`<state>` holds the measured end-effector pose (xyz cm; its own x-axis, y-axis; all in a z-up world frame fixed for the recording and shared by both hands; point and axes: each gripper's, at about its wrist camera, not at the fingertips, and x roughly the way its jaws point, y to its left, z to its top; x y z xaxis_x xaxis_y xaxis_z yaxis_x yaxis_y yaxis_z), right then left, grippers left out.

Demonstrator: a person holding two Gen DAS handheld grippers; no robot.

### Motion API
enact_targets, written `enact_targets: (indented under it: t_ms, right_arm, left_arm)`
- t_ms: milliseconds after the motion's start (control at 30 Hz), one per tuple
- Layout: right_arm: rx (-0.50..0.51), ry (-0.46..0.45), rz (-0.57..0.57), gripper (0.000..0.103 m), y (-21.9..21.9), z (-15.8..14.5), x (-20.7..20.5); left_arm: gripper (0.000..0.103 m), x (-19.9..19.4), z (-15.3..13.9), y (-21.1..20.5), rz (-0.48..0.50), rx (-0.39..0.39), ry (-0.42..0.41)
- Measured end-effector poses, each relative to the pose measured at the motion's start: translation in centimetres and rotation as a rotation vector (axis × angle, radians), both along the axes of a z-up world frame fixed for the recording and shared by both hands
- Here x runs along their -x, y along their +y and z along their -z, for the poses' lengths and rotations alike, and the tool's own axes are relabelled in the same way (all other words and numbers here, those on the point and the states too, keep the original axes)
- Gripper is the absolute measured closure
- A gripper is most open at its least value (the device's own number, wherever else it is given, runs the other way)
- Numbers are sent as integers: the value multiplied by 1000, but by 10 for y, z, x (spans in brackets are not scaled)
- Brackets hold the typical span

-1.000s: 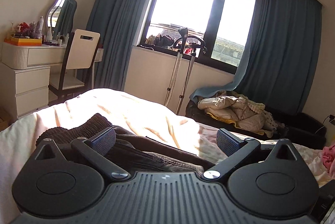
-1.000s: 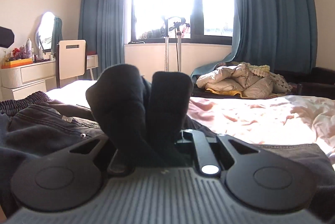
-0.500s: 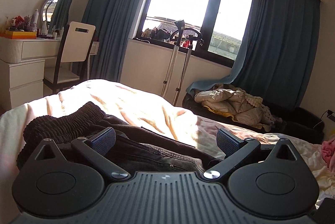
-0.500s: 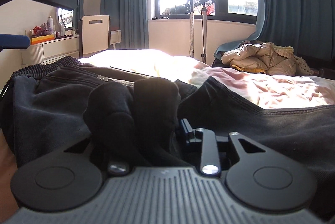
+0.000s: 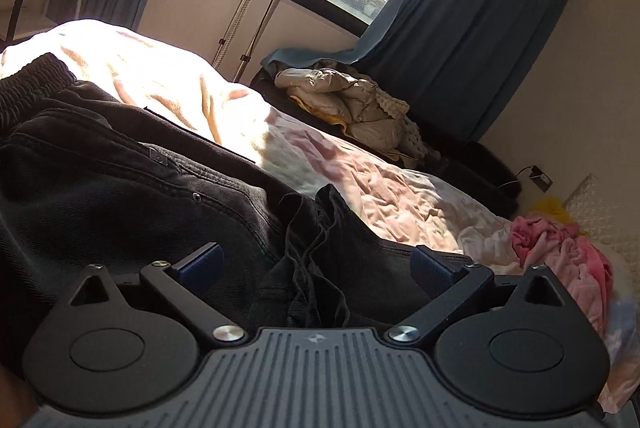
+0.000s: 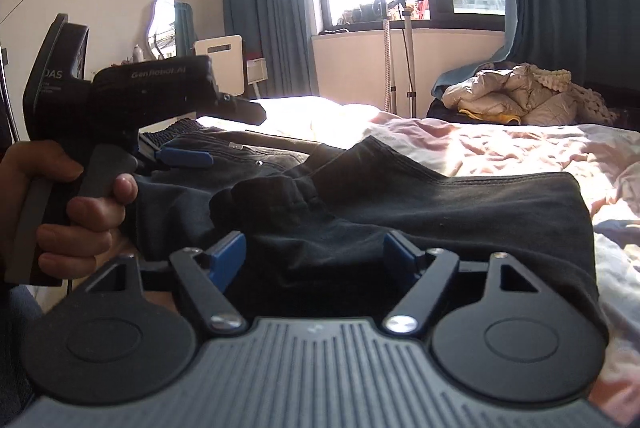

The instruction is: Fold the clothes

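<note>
With the dark trousers [image 6: 400,195] lying folded near the bed's [image 6: 500,147] front edge, right gripper [image 6: 314,256] jaws just opened w/ cloth between, left gripper [image 5: 316,264] jaws spread over frayed hem, so fold may slide open.

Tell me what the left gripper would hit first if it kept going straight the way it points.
Most likely the black trousers. The left gripper is open and tilted down at them, with their frayed hem right between its fingers. Depth is hard to judge, but nothing else lies nearer.
</note>
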<state>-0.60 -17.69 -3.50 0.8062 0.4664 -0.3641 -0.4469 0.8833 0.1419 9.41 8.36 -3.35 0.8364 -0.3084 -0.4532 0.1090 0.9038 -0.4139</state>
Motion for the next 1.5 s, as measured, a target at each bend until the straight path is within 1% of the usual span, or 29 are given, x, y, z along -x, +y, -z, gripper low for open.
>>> enact_targets:
  t_ms: [33,100,167,233,300,333,433,533,567,600,633,667,700,733,800,900,933,1000,1067,1100,1133,1167,1267,1333,1367,1400,1433,1467,1500]
  right_arm:
    - [-23,-19,58,22,-14,-2,4]
    - [-49,-65,187,19,-41,-3,10]
    - [-30,-72,306,19,-61,8,2]
    - [-46,-41,397,19,-79,20,-9]
    - [-99,-19,462,19,-95,28,-16]
    - [-126,-7,495,19,-104,32,-19]
    - [-231,23,550,18,-125,42,-23]
    - [-306,77,570,18,-138,54,-30]
    - [-320,90,568,18,-141,57,-32]
    - [-334,102,566,18,-144,59,-34]
    - [-354,112,564,18,-146,61,-34]
    - [-374,121,562,17,-148,62,-35]
    - [-391,129,558,17,-149,64,-35]
    - [-400,134,554,17,-149,64,-36]
    - [-418,144,546,17,-150,65,-37]
    - [-442,149,529,17,-151,65,-38]
    - [-453,144,523,17,-151,64,-38]
    - [-484,133,510,17,-152,62,-37]
    - [-547,129,495,17,-156,61,-36]
    - [-578,127,487,17,-157,61,-36]
    - [-601,130,481,16,-158,61,-36]
    - [-610,137,480,16,-158,62,-37]
    - [-618,163,467,16,-156,65,-41]
    - [-620,179,457,16,-155,68,-43]
    - [-623,185,452,16,-154,70,-44]
    - [-625,192,447,16,-154,71,-45]
    - [-614,195,444,16,-152,71,-47]
    - [-588,197,438,16,-148,71,-48]
    - [-561,199,432,16,-145,71,-49]
  left_arm:
    - [7,-1,1,-7,9,-39,-3]
    - [11,-4,6,-16,47,-64,15]
    - [14,-9,13,-24,79,-95,45]
    - [14,-14,19,-31,101,-135,77]
    - [15,-21,27,-36,116,-150,121]
    - [15,-23,30,-37,122,-150,129]
    - [15,-28,36,-43,138,-168,134]
    - [18,-33,43,-56,123,-227,130]
    - [26,-34,45,-60,108,-260,129]
    - [41,-33,46,-63,88,-299,126]
    - [49,-32,46,-64,68,-332,120]
    - [61,-30,44,-62,52,-340,112]
    - [70,-29,42,-58,47,-317,103]
    - [74,-27,40,-55,46,-293,92]
    - [81,-21,33,-53,46,-269,74]
    - [83,-6,22,-50,30,-255,33]
    - [84,-1,17,-47,22,-246,22]
    - [84,6,9,-34,-17,-197,33]
    - [83,4,11,-20,-60,-162,89]
    - [83,-1,17,-15,-78,-149,141]
    - [82,-5,23,-13,-88,-155,183]
    - [80,-8,28,-16,-89,-183,207]
    - [74,-12,31,-29,-88,-281,201]
    - [71,-10,30,-30,-89,-297,193]
    - [68,-7,29,-29,-92,-296,191]
    - [58,-6,27,-28,-102,-296,191]
    - [52,-4,25,-26,-118,-299,188]
    - [40,-2,21,-25,-142,-308,177]
    - [29,3,15,-24,-174,-320,142]
